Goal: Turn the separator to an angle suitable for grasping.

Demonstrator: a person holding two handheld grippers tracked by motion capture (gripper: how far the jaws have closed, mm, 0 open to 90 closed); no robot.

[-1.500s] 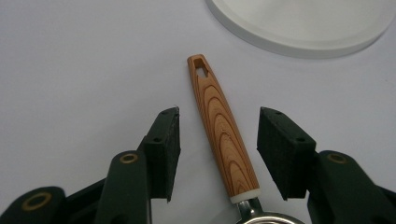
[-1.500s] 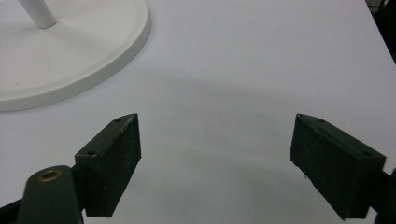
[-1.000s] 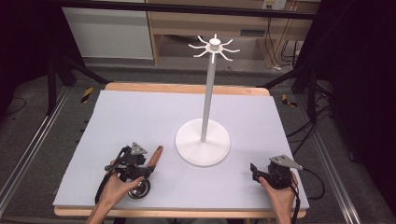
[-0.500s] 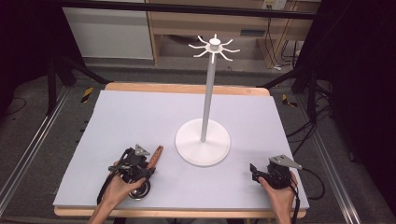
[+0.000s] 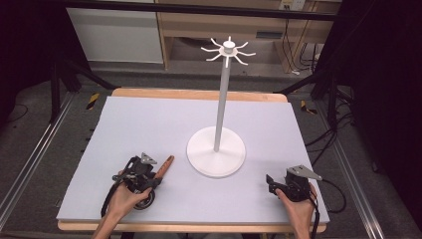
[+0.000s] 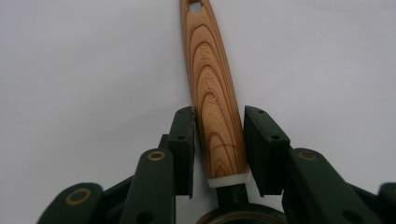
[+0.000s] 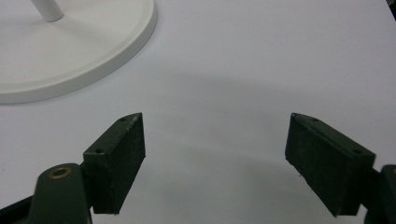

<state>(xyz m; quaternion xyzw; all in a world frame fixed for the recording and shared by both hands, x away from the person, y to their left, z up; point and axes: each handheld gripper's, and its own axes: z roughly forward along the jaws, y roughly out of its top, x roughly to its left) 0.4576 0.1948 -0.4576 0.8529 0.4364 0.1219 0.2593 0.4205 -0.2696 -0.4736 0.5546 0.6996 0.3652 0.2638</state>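
Wooden handle (image 6: 215,112) lies between the left tool's (image 6: 218,140) slightly parted jaws; right tool (image 7: 215,158) gapes empty.

Open mat (image 5: 149,124) all round — sole obstacle the white stand (image 5: 217,149), centre.

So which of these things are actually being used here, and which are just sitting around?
In use, as far as I can judge:
- wooden-handled tool, its handle between the left gripper jaws
- white stand with hooks on top, perhaps for hanging it

Not in use:
- right gripper, open and empty
- shelving behind the table
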